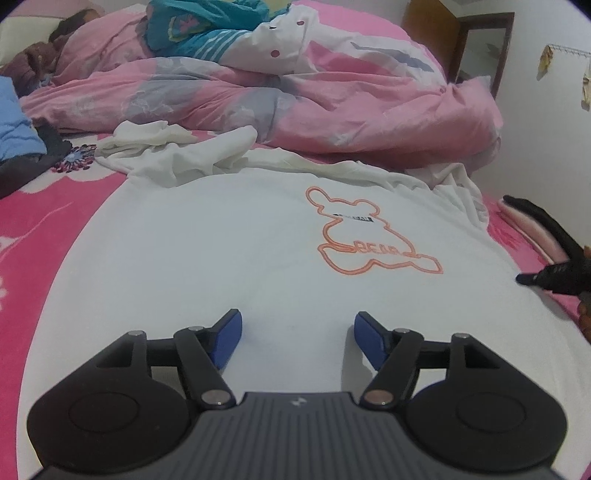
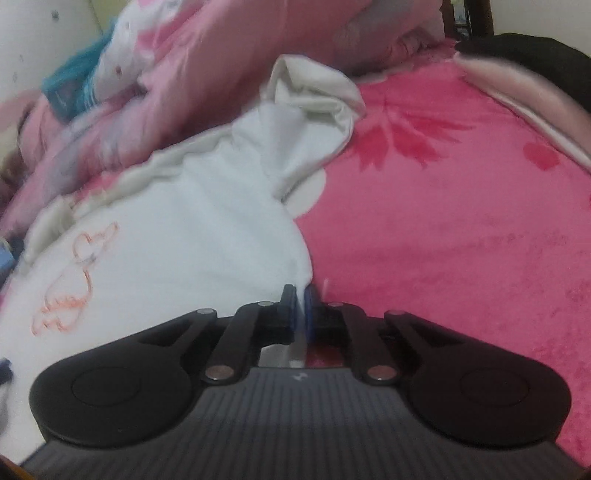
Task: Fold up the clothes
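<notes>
A white T-shirt (image 1: 229,243) with an orange bear outline (image 1: 365,236) lies spread flat on the pink bed. My left gripper (image 1: 297,334) hovers open just above the shirt's near part, nothing between its blue pads. In the right wrist view the same T-shirt (image 2: 192,229) fills the left half, its sleeve (image 2: 314,99) bunched up at the back. My right gripper (image 2: 301,301) is shut on the shirt's right edge, white cloth pinched between the pads. That right gripper's black tip (image 1: 546,277) shows at the far right of the left wrist view.
A crumpled pink duvet (image 1: 332,99) lies across the back of the bed, with teal clothing (image 1: 199,29) on top. Blue and dark garments (image 1: 22,136) lie at the left. The pink fleece blanket (image 2: 461,229) stretches to the right. A wall and wooden furniture (image 1: 432,33) stand beyond.
</notes>
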### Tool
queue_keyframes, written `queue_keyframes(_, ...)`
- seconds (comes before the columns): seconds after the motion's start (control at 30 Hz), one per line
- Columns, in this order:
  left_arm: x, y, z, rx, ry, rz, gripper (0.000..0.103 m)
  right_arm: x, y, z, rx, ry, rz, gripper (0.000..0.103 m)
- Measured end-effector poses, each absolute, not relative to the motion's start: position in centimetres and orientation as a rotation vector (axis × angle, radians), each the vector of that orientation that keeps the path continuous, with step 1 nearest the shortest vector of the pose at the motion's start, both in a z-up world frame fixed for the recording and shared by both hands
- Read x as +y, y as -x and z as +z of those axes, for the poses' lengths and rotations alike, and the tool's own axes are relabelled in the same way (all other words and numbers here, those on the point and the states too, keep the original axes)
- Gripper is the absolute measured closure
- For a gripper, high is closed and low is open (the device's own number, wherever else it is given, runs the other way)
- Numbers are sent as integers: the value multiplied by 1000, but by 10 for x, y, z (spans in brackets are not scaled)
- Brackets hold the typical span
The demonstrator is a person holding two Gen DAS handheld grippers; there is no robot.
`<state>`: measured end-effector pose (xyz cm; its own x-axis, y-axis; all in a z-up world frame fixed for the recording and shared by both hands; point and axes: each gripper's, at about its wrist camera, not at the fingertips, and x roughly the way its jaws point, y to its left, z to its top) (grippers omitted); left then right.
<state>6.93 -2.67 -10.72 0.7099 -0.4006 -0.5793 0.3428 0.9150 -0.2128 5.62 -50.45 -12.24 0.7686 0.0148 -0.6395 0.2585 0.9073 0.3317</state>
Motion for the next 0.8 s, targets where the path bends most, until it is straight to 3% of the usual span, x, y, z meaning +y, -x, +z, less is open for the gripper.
queue_keyframes(0.13, -27, -69, -107, 662, 88, -414, 34, -519, -34, -105, 664, -529, -206, 92)
queue_keyframes(0.37, -22, -70, -108, 661, 122, -429, 34, -482, 9, -86, 752, -517, 28, 92)
queue_keyframes(0.47, -19, -71, -108, 662, 140, -438, 34, -479, 24, -108, 847, -468, -9, 103)
queue_keyframes(0.53, -17, -71, -109, 662, 152, -443, 34, -502, 50, -101, 808, -566, -107, 102)
queue_keyframes(0.63, -12, -72, -110, 660, 187, -460, 32, -494, 83, -76, 802, -429, -283, 97)
queue_keyframes(0.8, -6, -74, -112, 661, 227, -480, 31, -414, 78, -49, 777, -367, 17, 97)
